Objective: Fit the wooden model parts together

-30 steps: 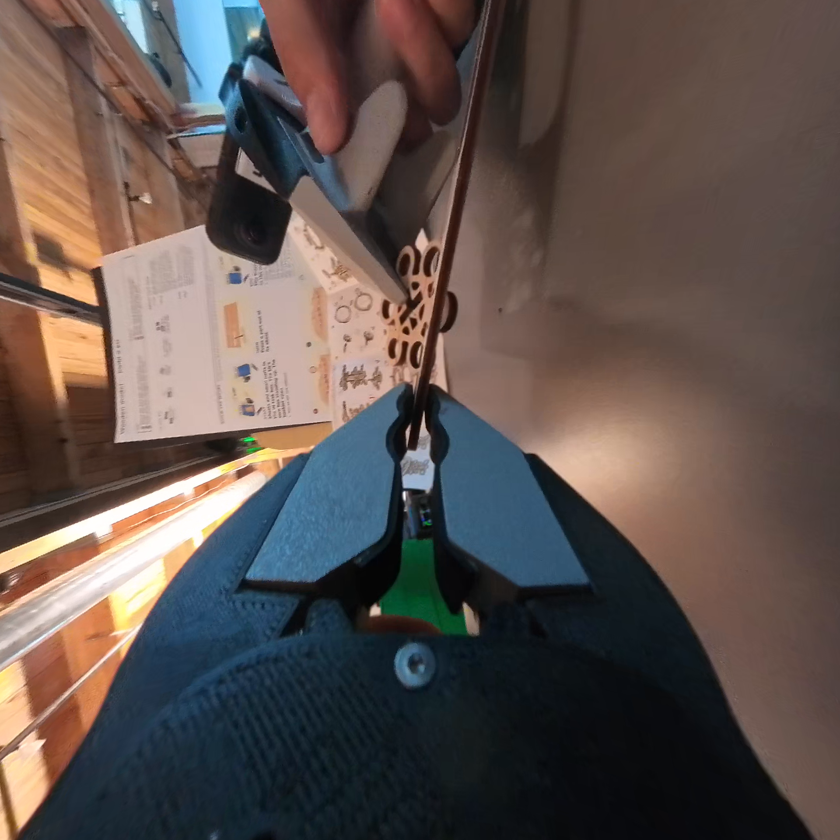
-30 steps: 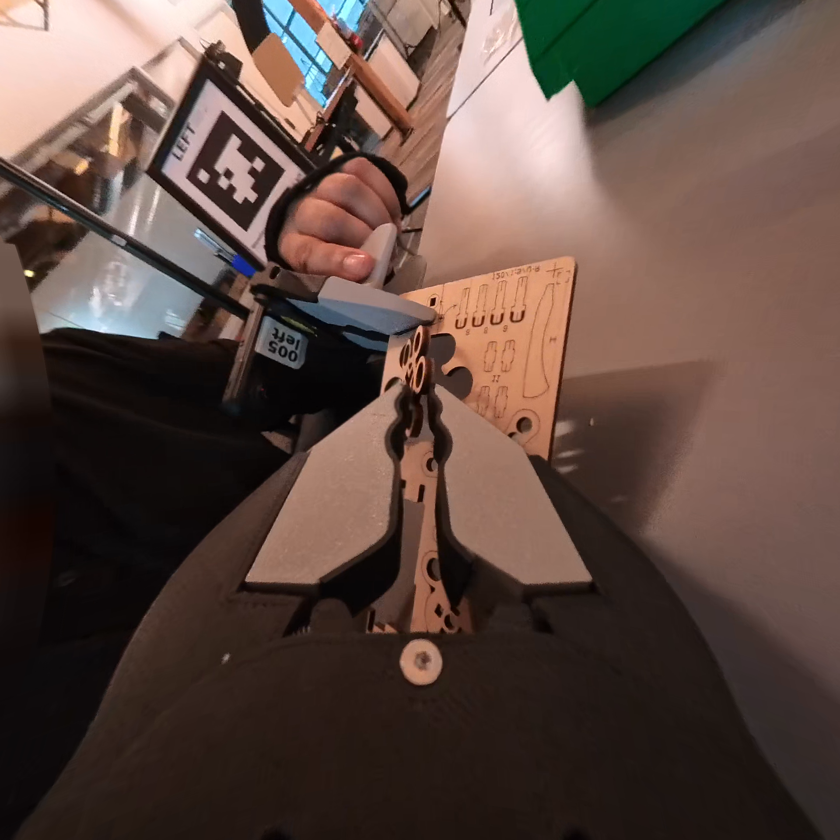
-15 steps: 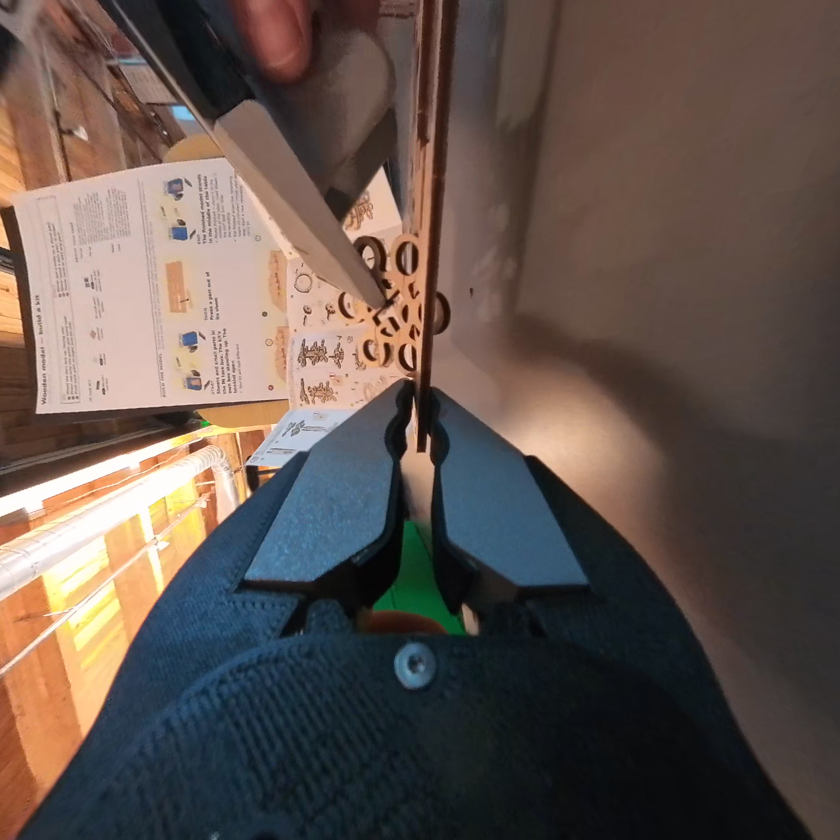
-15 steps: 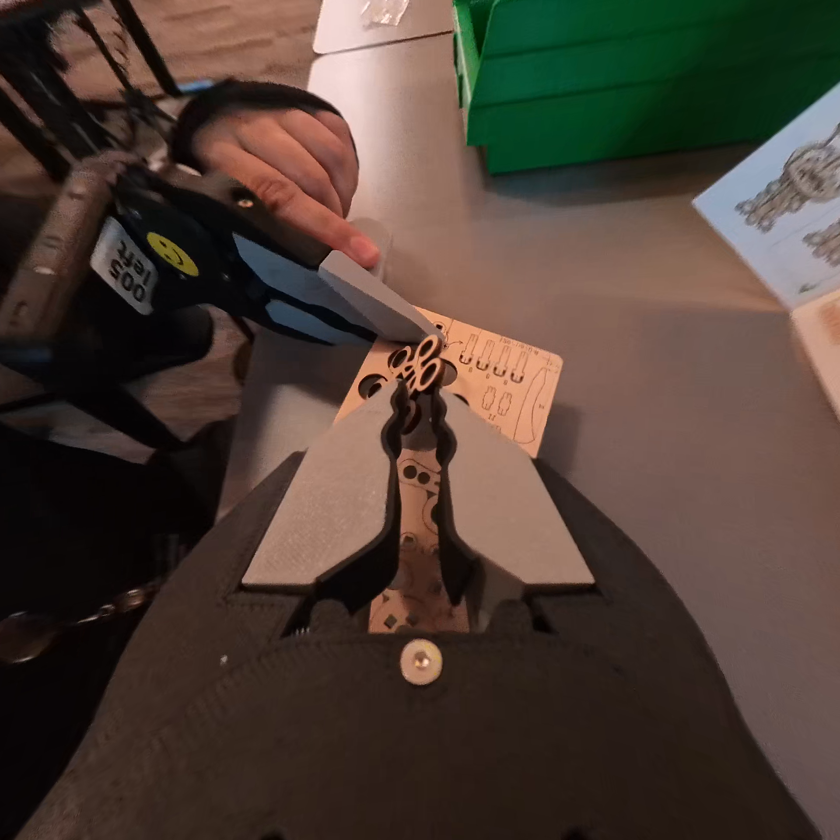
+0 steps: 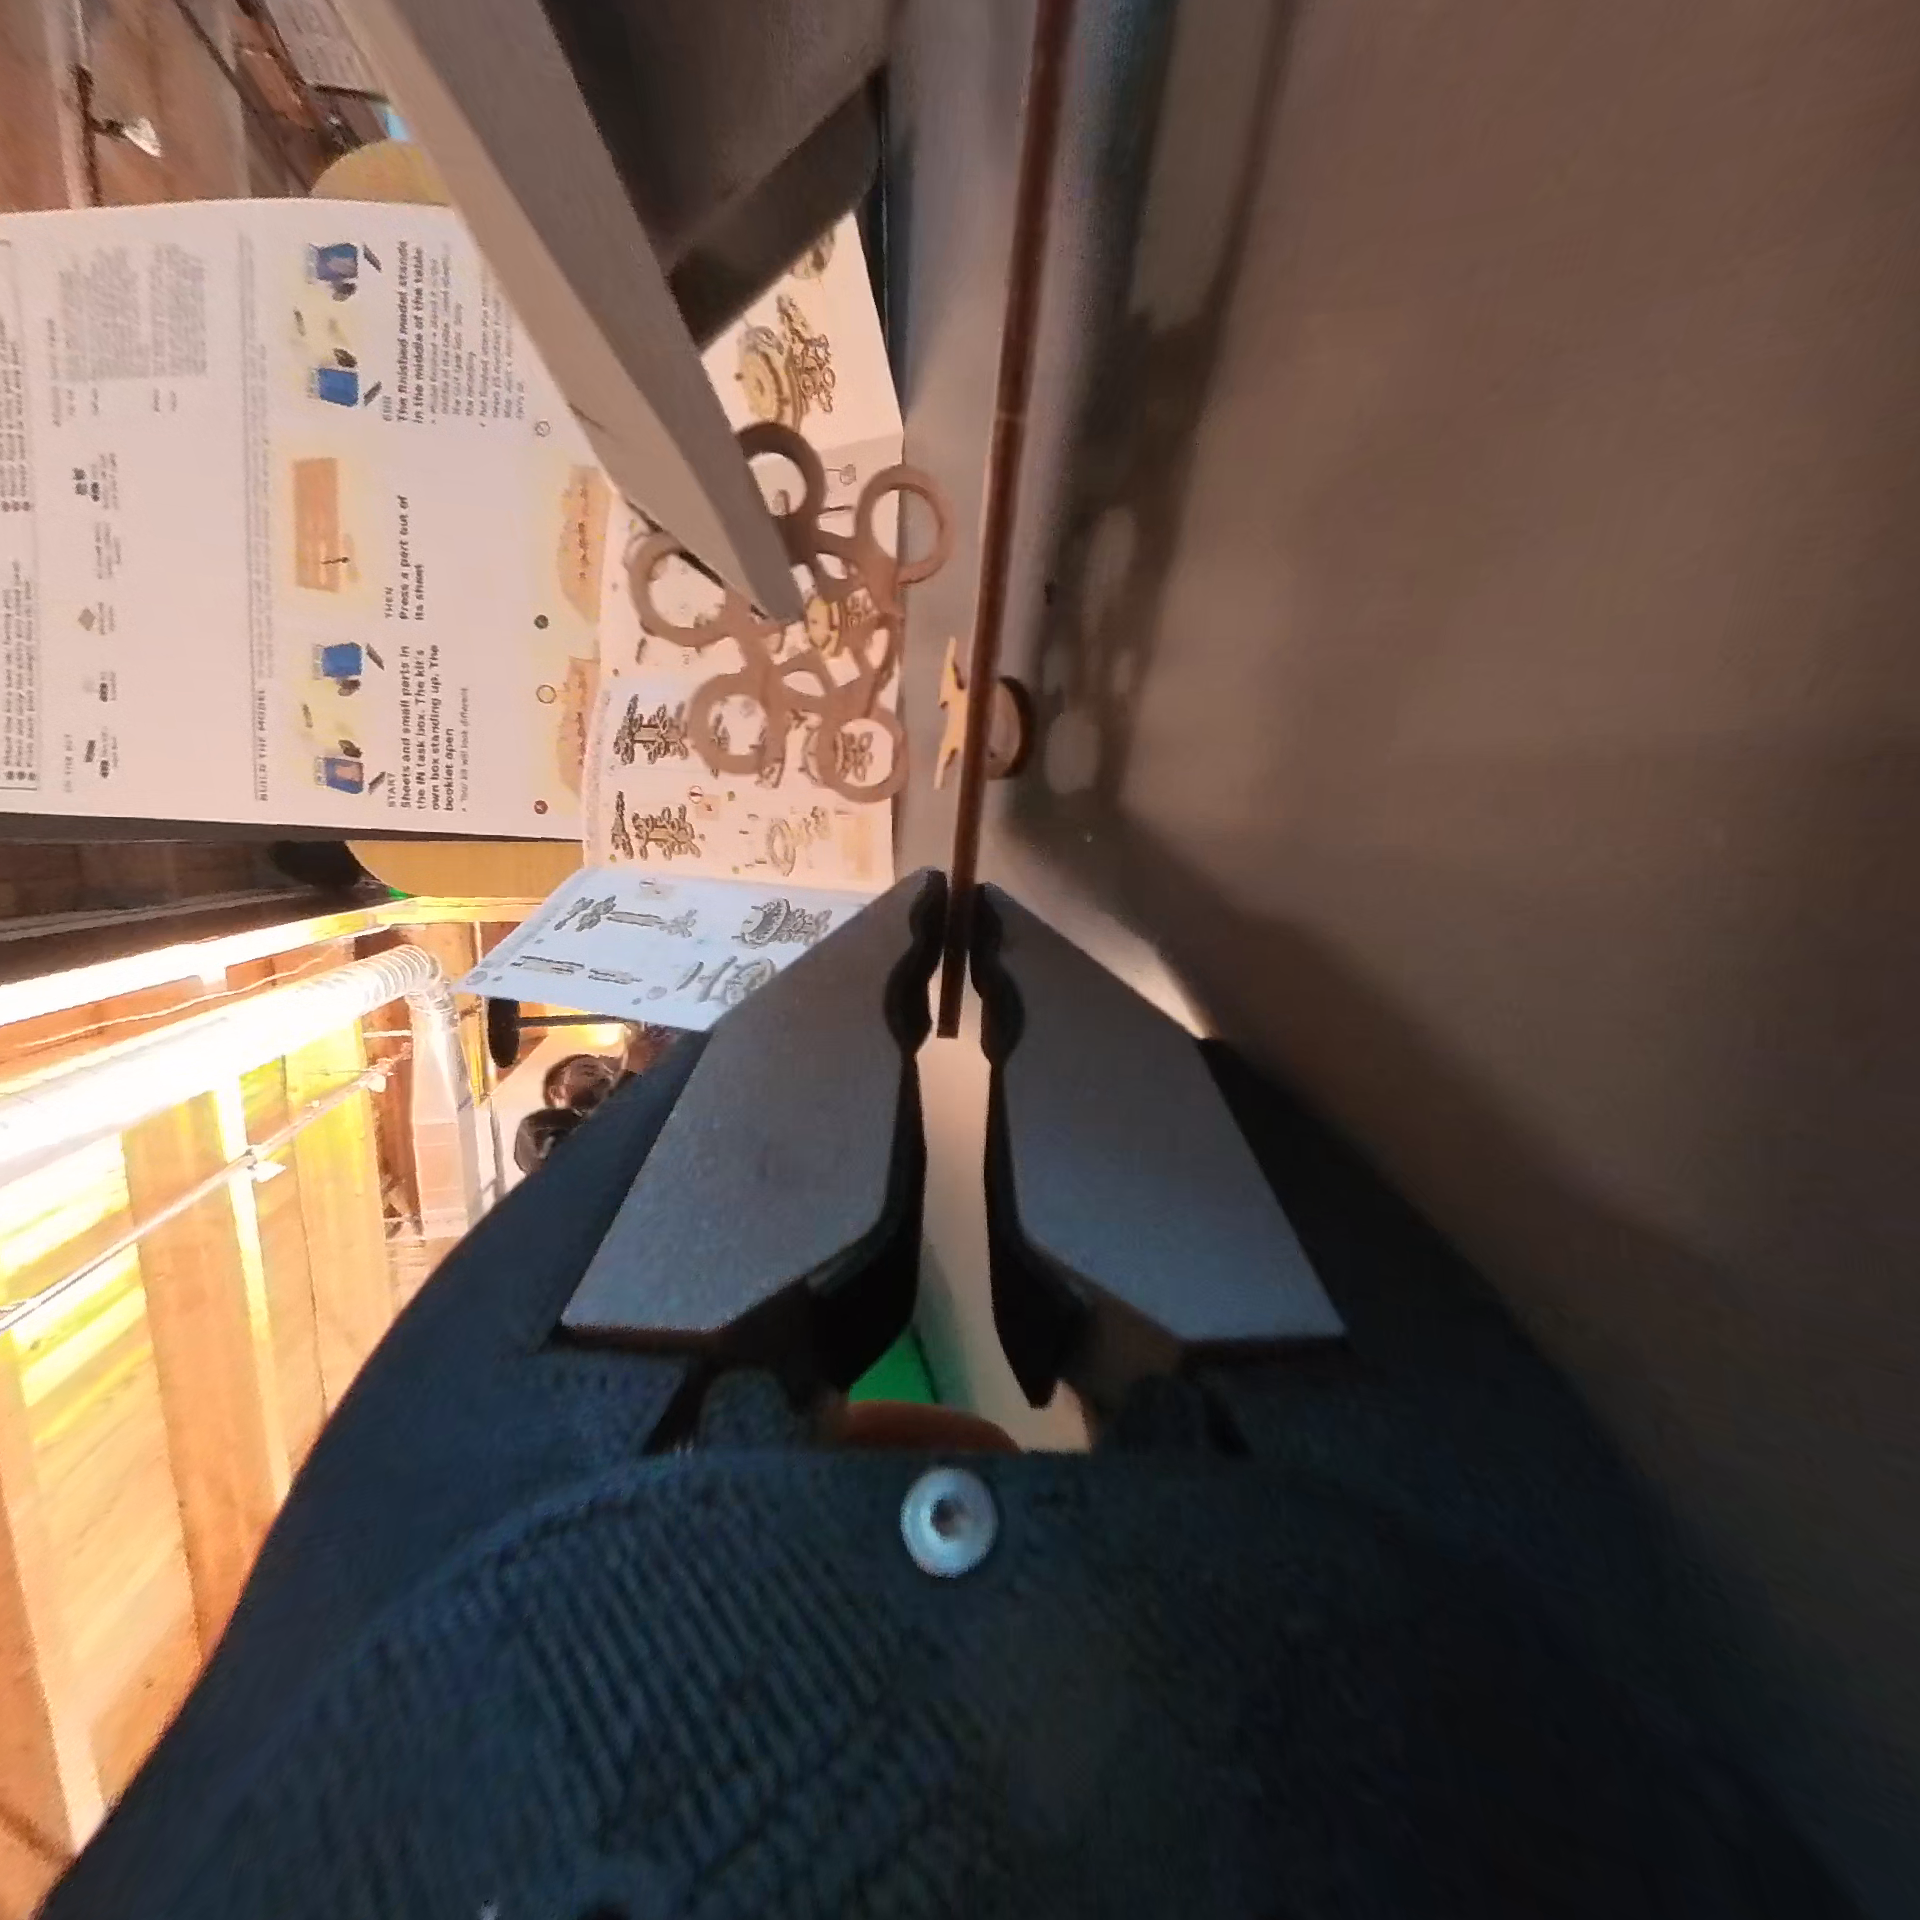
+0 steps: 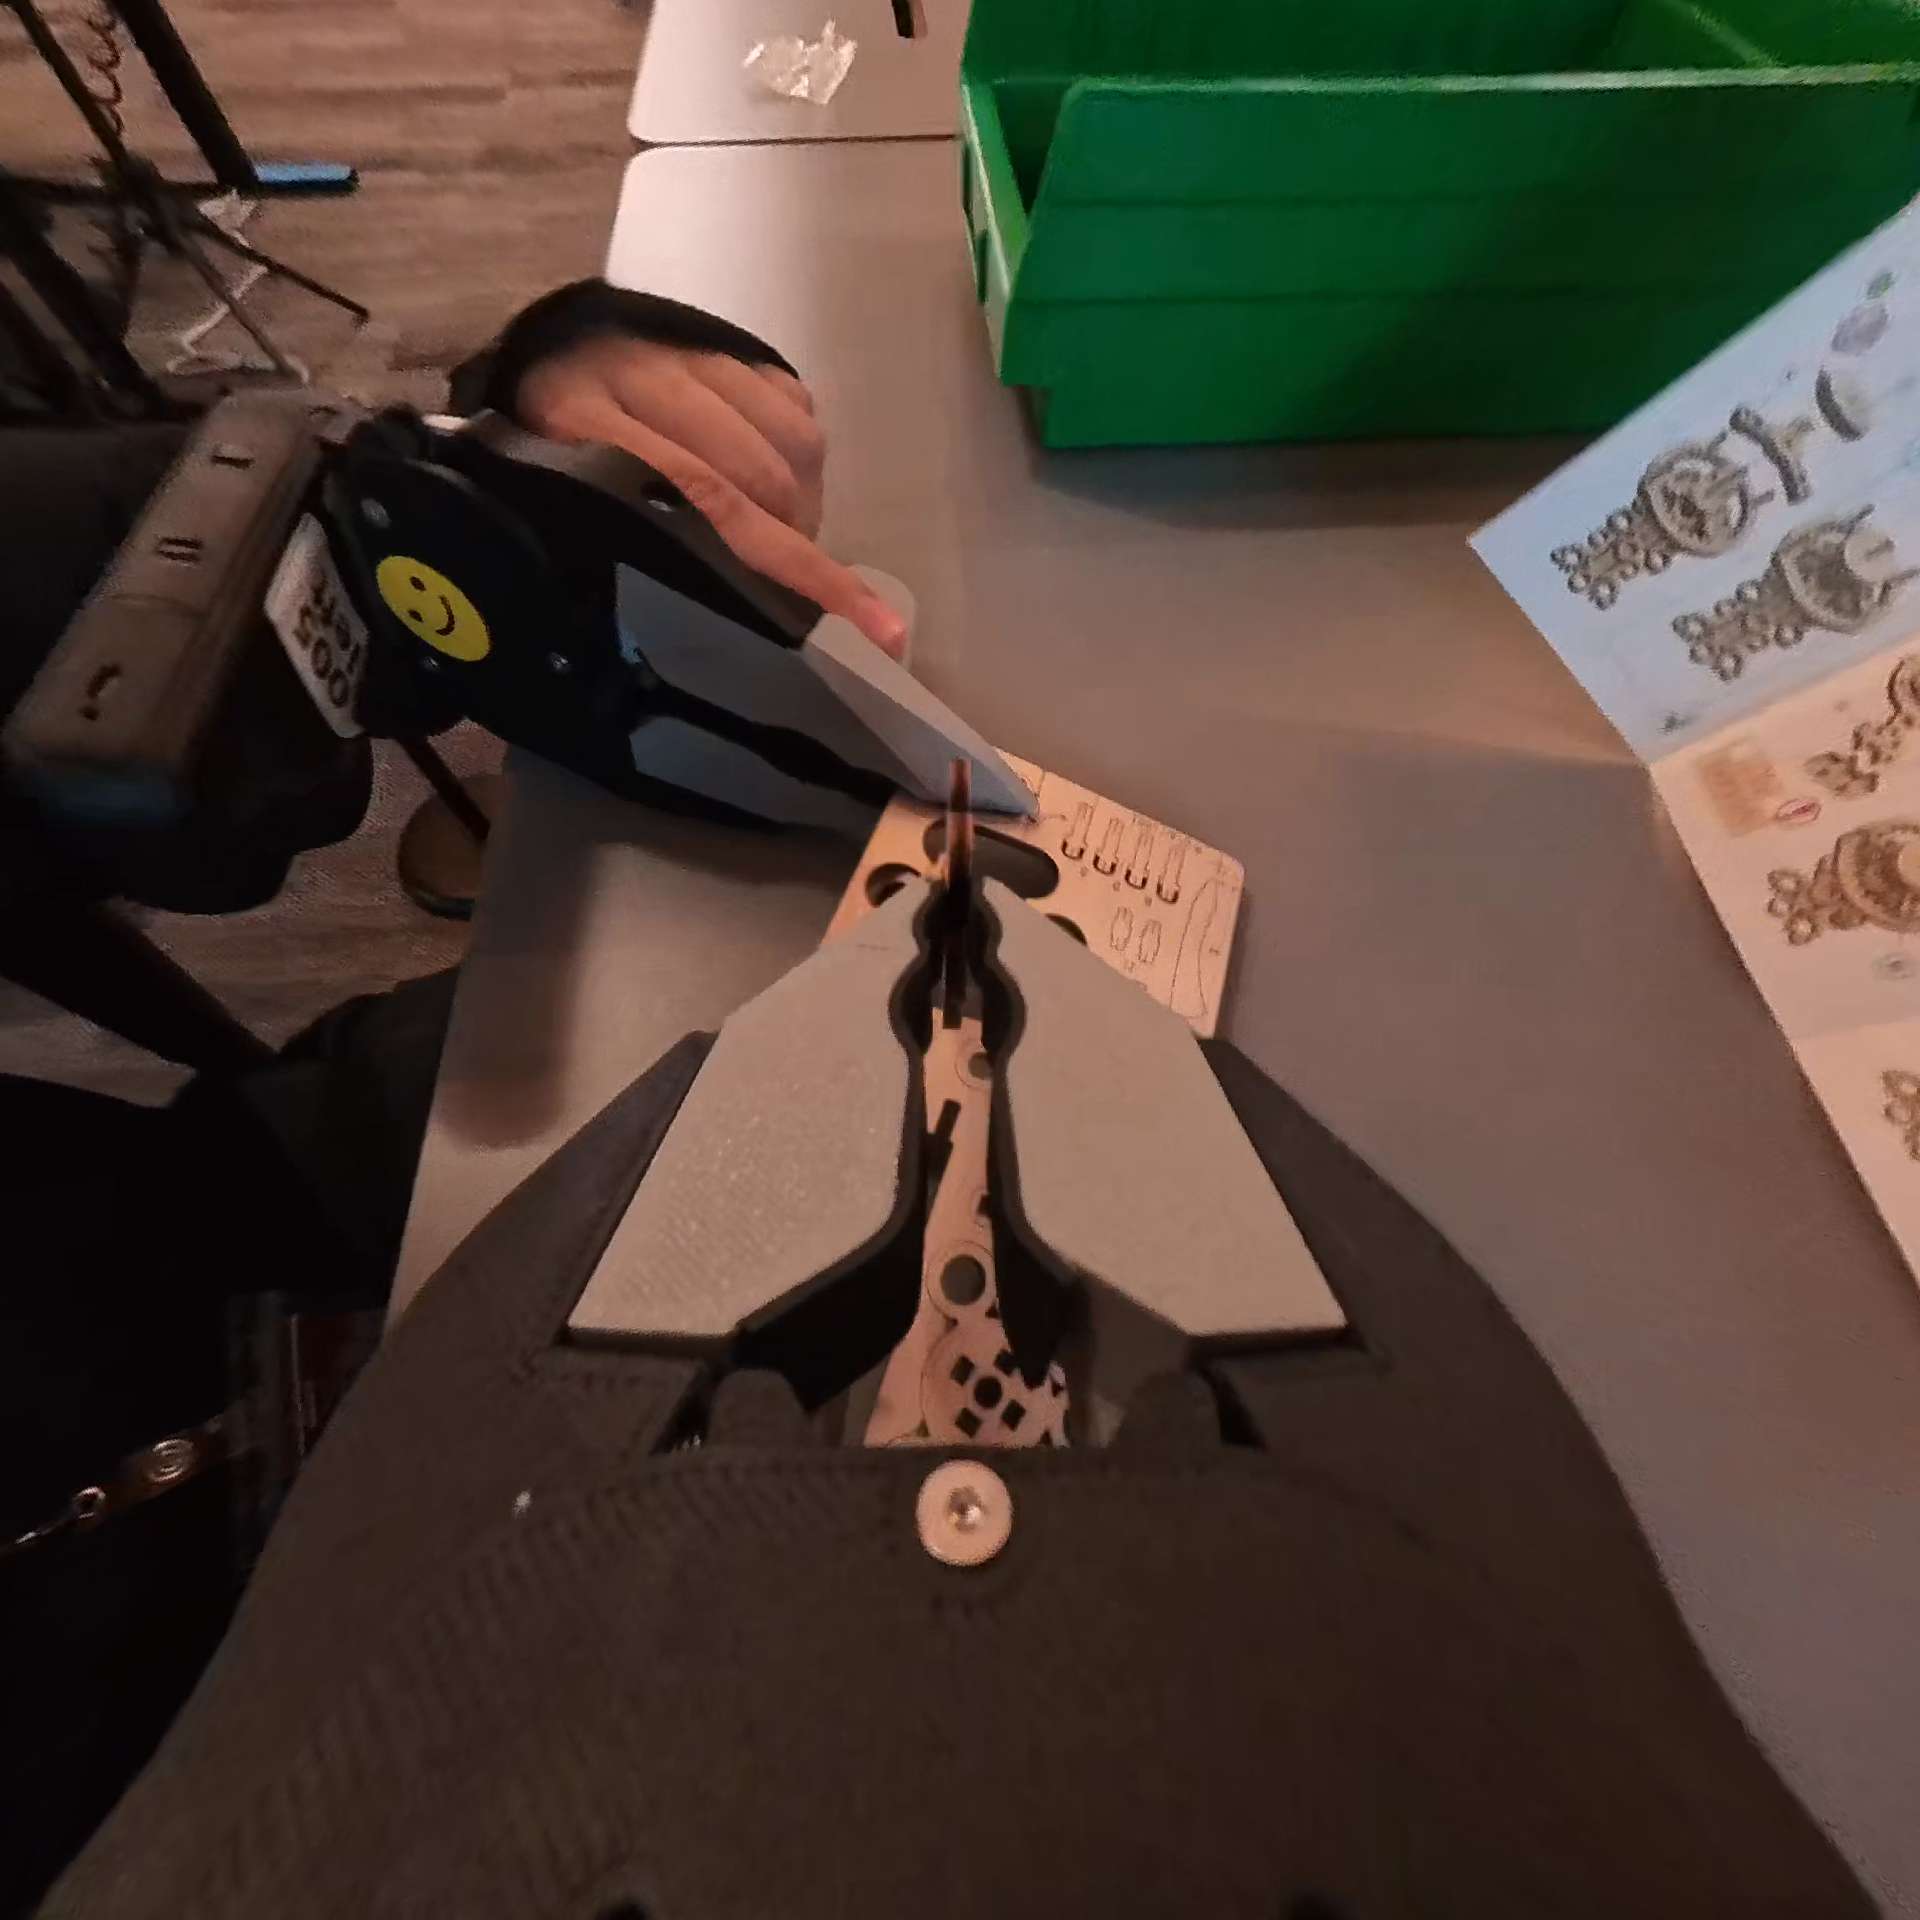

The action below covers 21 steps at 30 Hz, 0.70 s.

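Your left gripper [image 5: 951, 940] clamps the wooden sheet [image 5: 1006, 436] by its thin edge; your right gripper [image 6: 951, 904] pinches the ringed part [image 5: 800, 634]. Twist either and the thin wood may snap or slip free.

A thin laser-cut plywood sheet [image 6: 1164, 904] is lying flat on the grey desk [image 6: 1403, 935], its pale face scored with slotted part outlines and pierced by rounded holes where pieces have come out. In the left wrist view the sheet [image 5: 995, 499] is showing edge-on as a dark brown line, one end sitting between the left gripper's fingers [image 5: 790, 1101]. A freed wooden part [image 5: 800, 634], a cluster of joined open rings, is hanging just beside the sheet, clear of it. From the right wrist view that ring part [image 6: 958, 842] is appearing edge-on, dark and upright above the sheet.
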Motion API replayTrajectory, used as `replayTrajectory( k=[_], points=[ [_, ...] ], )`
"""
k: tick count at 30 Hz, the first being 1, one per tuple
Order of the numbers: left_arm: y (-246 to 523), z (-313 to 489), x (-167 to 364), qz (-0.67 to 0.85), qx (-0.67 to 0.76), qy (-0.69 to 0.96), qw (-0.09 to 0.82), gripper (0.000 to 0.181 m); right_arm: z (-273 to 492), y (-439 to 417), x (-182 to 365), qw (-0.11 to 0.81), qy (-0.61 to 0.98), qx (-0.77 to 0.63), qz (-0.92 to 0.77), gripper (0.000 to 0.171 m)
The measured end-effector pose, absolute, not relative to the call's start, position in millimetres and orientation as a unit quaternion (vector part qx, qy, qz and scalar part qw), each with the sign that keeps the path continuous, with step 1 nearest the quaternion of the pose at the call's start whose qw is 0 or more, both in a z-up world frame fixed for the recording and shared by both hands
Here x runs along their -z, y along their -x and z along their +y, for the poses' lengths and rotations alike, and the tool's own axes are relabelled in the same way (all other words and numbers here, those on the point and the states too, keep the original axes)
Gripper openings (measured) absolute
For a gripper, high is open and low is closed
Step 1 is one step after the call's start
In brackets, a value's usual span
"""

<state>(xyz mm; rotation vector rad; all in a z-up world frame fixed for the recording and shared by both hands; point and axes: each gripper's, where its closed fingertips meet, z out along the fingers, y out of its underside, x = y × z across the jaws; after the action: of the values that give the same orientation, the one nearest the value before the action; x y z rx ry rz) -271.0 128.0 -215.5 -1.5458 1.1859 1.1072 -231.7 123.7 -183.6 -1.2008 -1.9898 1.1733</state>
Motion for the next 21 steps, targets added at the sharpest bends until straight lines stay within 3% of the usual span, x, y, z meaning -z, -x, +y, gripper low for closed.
replayTrajectory(
  k=[12, 21],
  points=[
    [271.0, 129.1, 205.1, 0.472, -0.480, 0.586, 0.452, 0.002, 135.5, 230.9, 168.7, 0.145, 0.503, -0.558, -0.644, 0.000],
    [272.3, 129.9, 200.1, 0.465, -0.499, 0.572, 0.457, 0.003, 132.4, 230.3, 161.1, 0.122, 0.497, -0.596, -0.619, 0.000]
  ],
)
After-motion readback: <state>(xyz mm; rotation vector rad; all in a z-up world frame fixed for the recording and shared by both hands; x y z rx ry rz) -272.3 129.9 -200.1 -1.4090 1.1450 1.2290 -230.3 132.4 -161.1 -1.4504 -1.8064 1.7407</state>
